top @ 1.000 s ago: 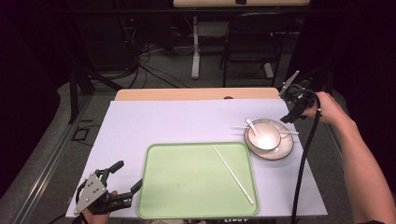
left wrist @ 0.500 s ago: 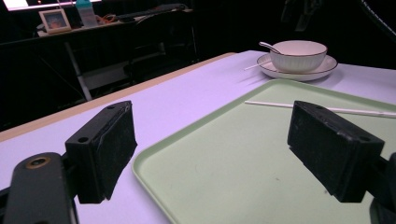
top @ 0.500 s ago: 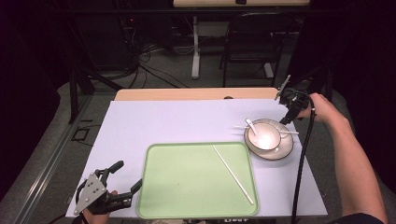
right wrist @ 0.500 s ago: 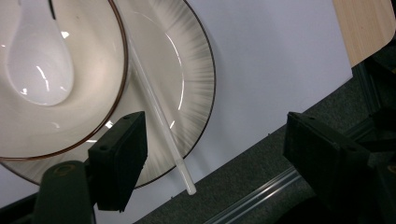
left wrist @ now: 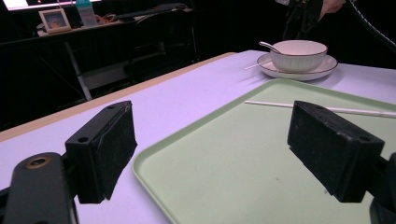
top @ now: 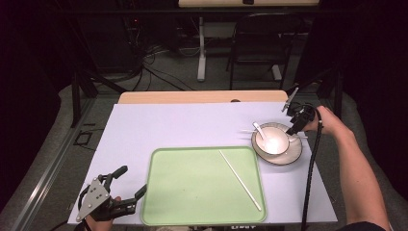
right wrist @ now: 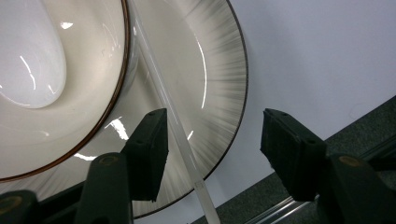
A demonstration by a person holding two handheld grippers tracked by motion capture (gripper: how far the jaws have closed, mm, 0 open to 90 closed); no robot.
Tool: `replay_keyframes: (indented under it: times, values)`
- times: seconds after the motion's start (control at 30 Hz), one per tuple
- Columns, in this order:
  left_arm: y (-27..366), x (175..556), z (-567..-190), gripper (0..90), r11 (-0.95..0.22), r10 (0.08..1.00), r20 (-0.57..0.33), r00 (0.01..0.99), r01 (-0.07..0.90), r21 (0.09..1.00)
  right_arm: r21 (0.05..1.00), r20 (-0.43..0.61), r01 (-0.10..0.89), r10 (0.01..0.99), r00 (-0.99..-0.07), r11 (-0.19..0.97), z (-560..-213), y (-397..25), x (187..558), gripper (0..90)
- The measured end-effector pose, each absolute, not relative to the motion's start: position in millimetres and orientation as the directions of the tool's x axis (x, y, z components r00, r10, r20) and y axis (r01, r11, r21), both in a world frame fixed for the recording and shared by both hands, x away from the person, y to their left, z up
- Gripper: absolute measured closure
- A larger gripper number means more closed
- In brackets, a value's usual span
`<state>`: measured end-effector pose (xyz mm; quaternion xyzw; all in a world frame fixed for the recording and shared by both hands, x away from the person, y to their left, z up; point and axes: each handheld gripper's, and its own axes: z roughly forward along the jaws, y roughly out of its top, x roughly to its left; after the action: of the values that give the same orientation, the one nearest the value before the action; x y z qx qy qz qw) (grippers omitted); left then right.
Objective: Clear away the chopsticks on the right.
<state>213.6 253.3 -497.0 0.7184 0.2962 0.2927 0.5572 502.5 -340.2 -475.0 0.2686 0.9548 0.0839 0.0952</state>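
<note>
A white bowl (top: 272, 140) with a spoon (top: 259, 129) in it sits on a ribbed plate (top: 288, 156) at the table's right. One white chopstick (top: 301, 137) lies across the plate behind the bowl. My right gripper (top: 291, 130) hovers open over the plate's far right rim; in the right gripper view that chopstick (right wrist: 180, 142) runs between the jaws, close to the left one, untouched. A second chopstick (top: 240, 180) lies slantwise on the green tray (top: 192, 192). My left gripper (top: 131, 182) rests open by the tray's front left corner (left wrist: 154, 172), with nothing between its jaws.
The table edge and grey floor (right wrist: 355, 126) lie just beyond the plate on the right. A wooden strip (top: 202, 97) borders the table's far side. A chair (top: 255, 48) and cables stand behind it. The right gripper's black cable (top: 310, 178) trails along the table's right side.
My right gripper has come down and slightly left, from above the table's far right corner to the plate's rim. The left gripper has stayed put.
</note>
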Motion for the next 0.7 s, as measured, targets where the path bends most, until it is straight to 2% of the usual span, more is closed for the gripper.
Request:
replay_keyframes:
  times: [0.3, 0.33, 0.37, 0.53, 0.7]
  values:
    - [253, 214, -497, 15.3, -0.203, 0.753, 0.089, 0.652, 0.101, 0.974, 0.168, -0.101, 0.489, 0.508, -0.855, 0.856, -489, -341, 501, 57.1]
    - [253, 214, -497, 15.3, -0.203, 0.752, 0.089, 0.653, 0.101, 0.974, 0.192, -0.100, 0.487, 0.510, -0.854, 0.852, -494, -341, 500, 59.2]
    - [253, 214, -497, 15.3, -0.203, 0.752, 0.089, 0.653, 0.100, 0.974, 0.156, -0.093, 0.481, 0.497, -0.863, 0.863, -495, -340, 500, 60.4]
    - [254, 214, -497, 15.3, -0.202, 0.753, 0.089, 0.652, 0.101, 0.974, 0.159, -0.089, 0.479, 0.495, -0.864, 0.863, -506, -339, 499, 74.2]
    - [254, 214, -497, 15.3, -0.201, 0.754, 0.088, 0.651, 0.100, 0.974, 0.161, -0.098, 0.503, 0.521, -0.848, 0.849, -507, -336, 499, 83.5]
